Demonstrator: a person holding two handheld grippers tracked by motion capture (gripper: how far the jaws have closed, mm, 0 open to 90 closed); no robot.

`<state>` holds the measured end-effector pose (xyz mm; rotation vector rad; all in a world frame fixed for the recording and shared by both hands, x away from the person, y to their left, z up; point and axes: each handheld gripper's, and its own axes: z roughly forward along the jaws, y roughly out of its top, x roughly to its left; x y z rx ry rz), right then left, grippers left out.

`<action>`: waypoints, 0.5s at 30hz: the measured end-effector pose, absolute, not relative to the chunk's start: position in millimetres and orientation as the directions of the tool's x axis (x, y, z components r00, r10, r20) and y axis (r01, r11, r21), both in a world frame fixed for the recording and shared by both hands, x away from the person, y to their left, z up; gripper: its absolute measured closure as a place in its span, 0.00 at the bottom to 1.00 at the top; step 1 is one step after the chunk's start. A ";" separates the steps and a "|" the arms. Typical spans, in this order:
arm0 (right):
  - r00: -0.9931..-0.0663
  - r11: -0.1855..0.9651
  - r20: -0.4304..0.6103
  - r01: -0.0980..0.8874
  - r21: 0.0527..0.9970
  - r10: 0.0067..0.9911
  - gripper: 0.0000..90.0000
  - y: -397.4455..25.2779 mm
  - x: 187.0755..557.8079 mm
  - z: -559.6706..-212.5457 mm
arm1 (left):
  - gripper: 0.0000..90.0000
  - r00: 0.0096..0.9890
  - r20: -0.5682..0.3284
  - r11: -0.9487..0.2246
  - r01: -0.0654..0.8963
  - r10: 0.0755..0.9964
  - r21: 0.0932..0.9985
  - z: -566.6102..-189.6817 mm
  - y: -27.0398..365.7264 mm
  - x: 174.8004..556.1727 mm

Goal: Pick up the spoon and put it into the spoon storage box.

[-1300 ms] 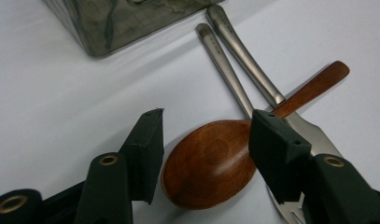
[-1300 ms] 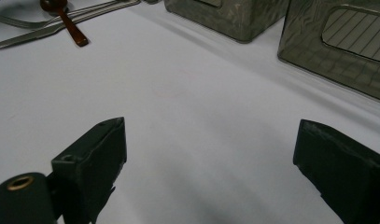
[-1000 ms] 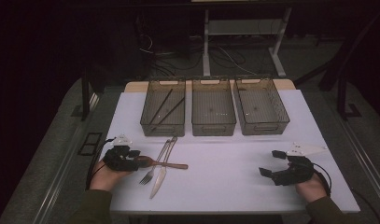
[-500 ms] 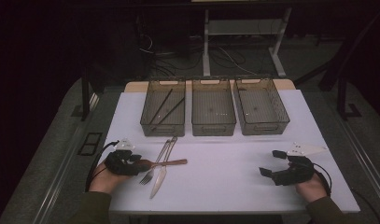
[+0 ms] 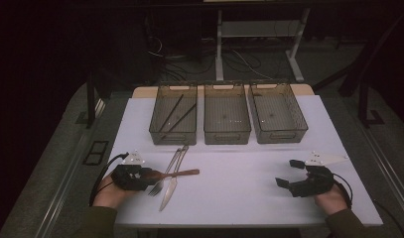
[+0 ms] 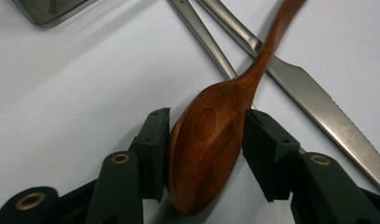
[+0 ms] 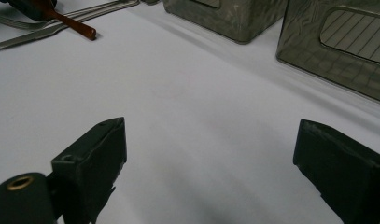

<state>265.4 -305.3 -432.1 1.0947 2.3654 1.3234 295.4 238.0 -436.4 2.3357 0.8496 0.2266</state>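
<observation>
Currently:
left tool point(image 6: 206, 140): clamped on the bowl of the wooden spoon point(image 6: 211, 140), pads touching both edges
spoon: front left of the table point(image 5: 249, 198), handle crossing over fork point(image 5: 162, 178) and knife point(image 5: 170, 186)
right tool point(image 5: 292, 173): jaws wide apart, holding nothing, over bare table front right
trays: three at the back; left tray point(image 5: 173, 114) holds chopsticks point(image 5: 172, 115)

A white table point(image 5: 249, 163) stands on dark grey floor point(image 5: 55, 148) (dim room, cables behind).
</observation>
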 end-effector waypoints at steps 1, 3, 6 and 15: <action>-0.699 0.318 0.160 0.501 0.805 0.697 0.10 -305.3 265.3 -432.1 | 0.58 0.779 -0.051 -0.592 0.516 0.625 0.618 -436.4 238.0 295.4; -0.699 0.318 0.159 0.501 0.805 0.697 0.10 -305.4 265.5 -432.2 | 0.59 0.782 -0.044 -0.600 0.511 0.621 0.615 -436.0 237.6 294.9; -0.699 0.318 0.160 0.501 0.805 0.697 0.10 -305.4 265.5 -432.2 | 0.60 0.792 -0.033 -0.610 0.496 0.610 0.618 -436.0 237.3 294.4; -0.699 0.317 0.162 0.502 0.805 0.696 0.10 -304.8 265.5 -432.5 | 0.65 0.805 -0.026 -0.625 0.480 0.592 0.616 -435.9 237.6 293.7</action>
